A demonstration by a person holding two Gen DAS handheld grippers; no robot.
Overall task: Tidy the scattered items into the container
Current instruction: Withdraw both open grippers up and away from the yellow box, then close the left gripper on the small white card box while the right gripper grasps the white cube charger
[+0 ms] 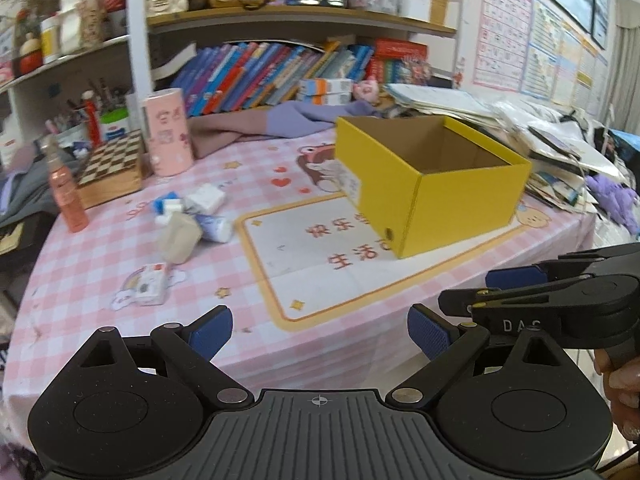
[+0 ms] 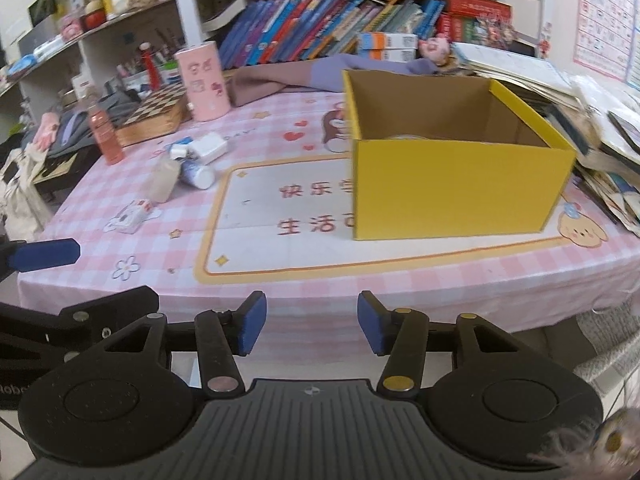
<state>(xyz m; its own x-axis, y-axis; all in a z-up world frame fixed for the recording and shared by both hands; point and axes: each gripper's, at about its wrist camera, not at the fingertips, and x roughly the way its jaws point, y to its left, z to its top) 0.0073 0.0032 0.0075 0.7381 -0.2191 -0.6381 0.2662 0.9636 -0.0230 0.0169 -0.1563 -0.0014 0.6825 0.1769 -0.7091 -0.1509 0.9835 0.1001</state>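
Both fingers (image 2: 311, 326) gape empty; yellow box (image 2: 460, 188) label unreadable.

- I'm in a lived-in home study, a child's by the look of it.
- Bookshelves (image 1: 280, 76) crammed with colourful books, learning charts (image 1: 504, 32) on the wall.
- A pink checked cartoon tablecloth (image 2: 280, 128), a chessboard (image 1: 114, 160).

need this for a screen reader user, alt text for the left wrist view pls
An open yellow box stands on a pink checked tablecloth, with small scattered items to its left. The open, empty left gripper fills the foreground; the right gripper enters at right.
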